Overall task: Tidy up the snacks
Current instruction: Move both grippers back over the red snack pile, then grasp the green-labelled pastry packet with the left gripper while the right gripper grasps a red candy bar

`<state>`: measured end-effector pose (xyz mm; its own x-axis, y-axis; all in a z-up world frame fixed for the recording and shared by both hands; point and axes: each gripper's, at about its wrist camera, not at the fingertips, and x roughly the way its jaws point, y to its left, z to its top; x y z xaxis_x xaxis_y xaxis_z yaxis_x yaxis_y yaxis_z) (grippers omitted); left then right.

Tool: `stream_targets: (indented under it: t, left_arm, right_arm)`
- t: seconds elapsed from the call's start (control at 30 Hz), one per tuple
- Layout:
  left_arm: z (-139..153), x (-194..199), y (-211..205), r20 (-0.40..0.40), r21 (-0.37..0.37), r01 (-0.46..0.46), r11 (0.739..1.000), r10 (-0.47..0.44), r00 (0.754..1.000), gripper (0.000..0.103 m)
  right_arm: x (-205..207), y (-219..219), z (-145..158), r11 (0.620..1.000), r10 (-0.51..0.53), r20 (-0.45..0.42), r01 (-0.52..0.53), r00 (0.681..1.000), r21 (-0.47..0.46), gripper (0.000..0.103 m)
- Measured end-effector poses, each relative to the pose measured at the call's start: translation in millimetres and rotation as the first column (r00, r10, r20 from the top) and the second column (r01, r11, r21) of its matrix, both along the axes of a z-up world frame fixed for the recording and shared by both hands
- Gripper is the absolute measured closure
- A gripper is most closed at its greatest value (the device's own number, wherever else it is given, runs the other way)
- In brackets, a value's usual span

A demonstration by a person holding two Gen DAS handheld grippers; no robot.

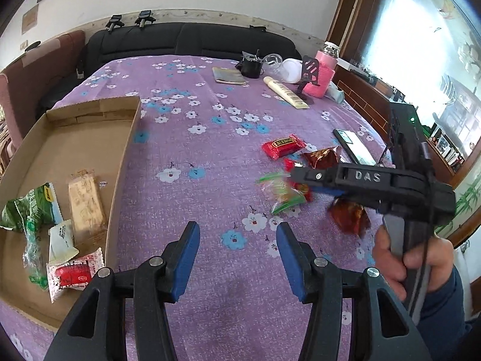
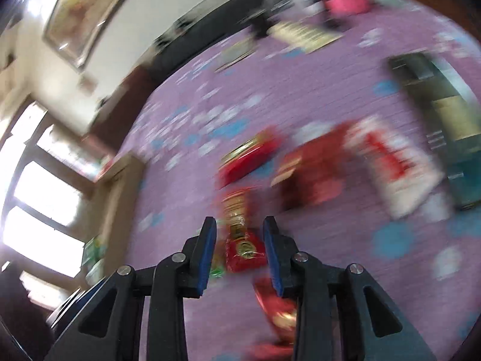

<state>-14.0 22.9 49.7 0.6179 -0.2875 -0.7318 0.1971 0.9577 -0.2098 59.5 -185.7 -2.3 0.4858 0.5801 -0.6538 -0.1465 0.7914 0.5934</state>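
Indoors, purple floral tablecloth [image 1: 192,150], black sofa [image 1: 180,39] behind, bright window [image 1: 427,45] right.

Surface [image 1: 186,150] covered in purple cloth printed with white and light-blue flowers; cardboard tray [image 1: 126,138] plain brown, holding a green-and-white packet [image 1: 28,207], a tan bar wrapper [image 1: 85,207], a small white packet [image 1: 61,240] and a red-and-white packet [image 1: 73,275]. Loose snacks on the cloth: red wrapper with gold label [image 1: 282,146], dark red foil pack [image 1: 323,156], clear wrapper with green and red print [image 1: 281,189], dark red-orange pack [image 1: 350,215]. Both tools black with blue pads [image 1: 188,258]; bottle sleeve [image 1: 321,75] pink; sofa [image 1: 186,40] black.
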Motion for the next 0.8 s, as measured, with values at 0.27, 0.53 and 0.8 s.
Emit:
stream_targets:
  t: [0.27, 0.53, 0.8]
  left_arm:
    - [-7.4, 21.6, -9.8, -0.076, -0.030, -0.003, 1.000, 0.001, 0.997, 0.038]
    - [-28.7, 73.1, -5.7, -0.285, -0.220, -0.126, 0.967, 0.060, 0.957, 0.038]
    - [-31.5, 96.8, -35.1, -0.292, -0.168, -0.127, 0.978, 0.073, 0.954, 0.039]
  right_arm:
    - [-8.4, -13.6, 16.1, 0.996, -0.081, 0.059, 0.083, 0.995, -0.031, 0.070]
    - [-11.0, -23.5, 17.9, 0.993, -0.120, 0.057, 0.120, 0.991, -0.004, 0.070]
    - [-11.9, -26.4, 22.3, 0.990, -0.139, 0.064, 0.138, 0.988, 0.010, 0.070]
